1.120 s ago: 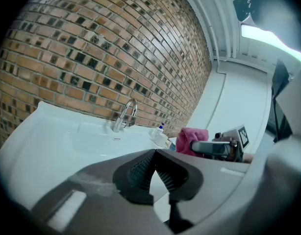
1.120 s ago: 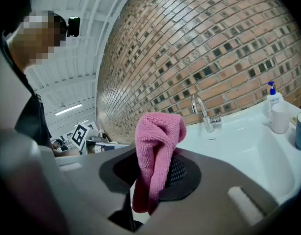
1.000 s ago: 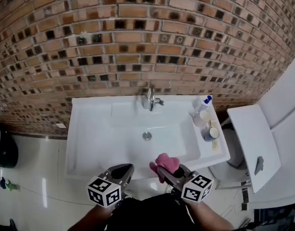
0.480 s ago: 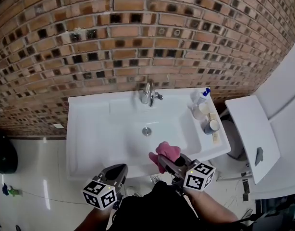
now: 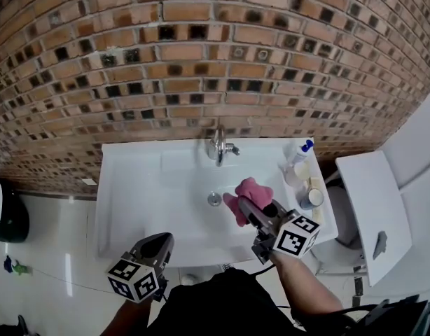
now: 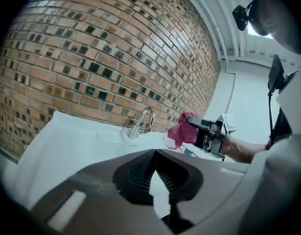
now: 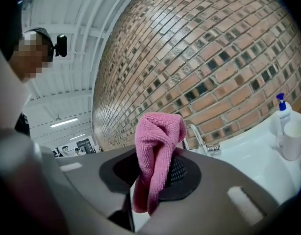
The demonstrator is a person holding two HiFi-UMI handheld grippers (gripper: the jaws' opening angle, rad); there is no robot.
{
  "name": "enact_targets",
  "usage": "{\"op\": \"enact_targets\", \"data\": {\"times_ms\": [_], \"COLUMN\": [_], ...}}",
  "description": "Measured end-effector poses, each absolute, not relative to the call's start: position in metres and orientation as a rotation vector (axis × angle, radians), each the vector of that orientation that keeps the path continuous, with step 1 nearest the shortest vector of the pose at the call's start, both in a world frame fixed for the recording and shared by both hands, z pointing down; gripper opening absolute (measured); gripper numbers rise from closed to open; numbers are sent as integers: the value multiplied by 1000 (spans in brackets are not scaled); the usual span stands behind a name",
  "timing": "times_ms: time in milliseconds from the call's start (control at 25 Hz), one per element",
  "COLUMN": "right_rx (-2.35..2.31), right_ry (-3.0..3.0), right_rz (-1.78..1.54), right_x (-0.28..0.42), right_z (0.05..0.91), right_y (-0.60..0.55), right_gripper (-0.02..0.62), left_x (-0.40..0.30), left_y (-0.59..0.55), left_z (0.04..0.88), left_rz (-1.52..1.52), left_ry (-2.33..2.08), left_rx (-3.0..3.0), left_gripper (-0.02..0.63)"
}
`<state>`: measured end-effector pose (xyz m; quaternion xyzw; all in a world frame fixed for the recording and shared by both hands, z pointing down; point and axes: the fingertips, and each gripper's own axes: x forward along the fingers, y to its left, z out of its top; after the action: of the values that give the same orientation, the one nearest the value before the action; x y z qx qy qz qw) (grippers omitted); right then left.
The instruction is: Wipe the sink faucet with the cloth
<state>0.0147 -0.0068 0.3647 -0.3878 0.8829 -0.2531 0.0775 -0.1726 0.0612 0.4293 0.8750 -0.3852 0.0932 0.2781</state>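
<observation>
You are holding the pink terry cloth in your right gripper over the white rectangular ceramic sink, just right of the round metal drain and before the curved chrome faucet. The faucet is standing at the sink's back rim, against the red brick wall. Your left gripper is hanging before the sink's front edge. The white plastic pump bottle is standing at the sink's right rear corner.

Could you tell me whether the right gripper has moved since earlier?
Yes: the right gripper, holding the pink cloth, went from the sink's front rim to beside the drain, nearer the faucet.
</observation>
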Motion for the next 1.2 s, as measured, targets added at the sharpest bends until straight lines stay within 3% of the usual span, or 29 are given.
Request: {"op": "enact_targets", "data": {"times_ms": [600,1200], "right_rx": [-1223,-1143], "right_ry": [2411,2246], "right_rz": [-886,-1132], "right_x": [132,151], "right_z": [418,519], "right_y": [-146,-270], "right_gripper": [86,86], "left_x": [-82,-50], "left_y": [7,-27], "left_z": [431,455], "left_rz": [335,487], "left_ry": [-1096,-1208], "left_rx": [2283,2133], "left_gripper": [6,6]}}
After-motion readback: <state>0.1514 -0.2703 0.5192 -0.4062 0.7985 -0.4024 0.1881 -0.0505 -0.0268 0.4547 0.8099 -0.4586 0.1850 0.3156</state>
